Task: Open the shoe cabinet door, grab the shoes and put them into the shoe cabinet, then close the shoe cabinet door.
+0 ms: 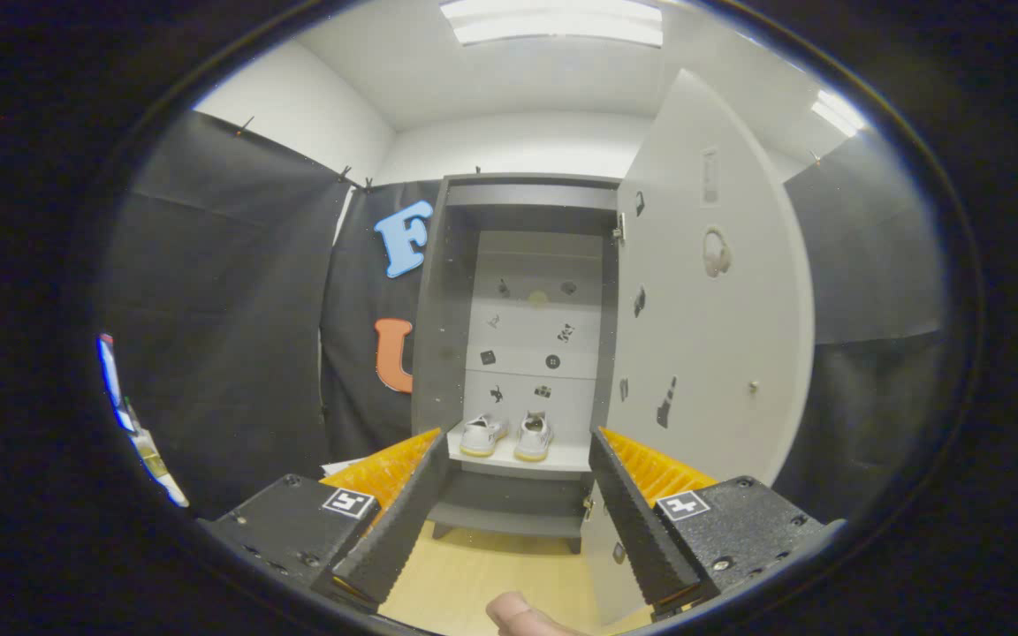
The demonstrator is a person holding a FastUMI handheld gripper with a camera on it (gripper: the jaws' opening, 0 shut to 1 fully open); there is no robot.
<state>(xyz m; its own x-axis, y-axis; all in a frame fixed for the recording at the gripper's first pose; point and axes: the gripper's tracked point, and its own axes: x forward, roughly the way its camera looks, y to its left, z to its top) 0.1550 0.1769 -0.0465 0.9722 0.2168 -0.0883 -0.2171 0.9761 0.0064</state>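
Shoes [506, 435], a white pair, sit on the cabinet's [438, 309] smooth lower shelf at centre frame; door [712, 353] open. My gripper [516, 521] fingers spread apart, holding nothing.

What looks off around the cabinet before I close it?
Nothing stands out. Both shoes sit upright side by side on the cabinet's lower shelf, the door hangs wide open, and the tongs are open and apart from everything.

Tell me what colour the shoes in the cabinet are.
White, with pale yellowish soles: the shoes show best in the gripper view, on a cabinet shelf beyond the open tongs.
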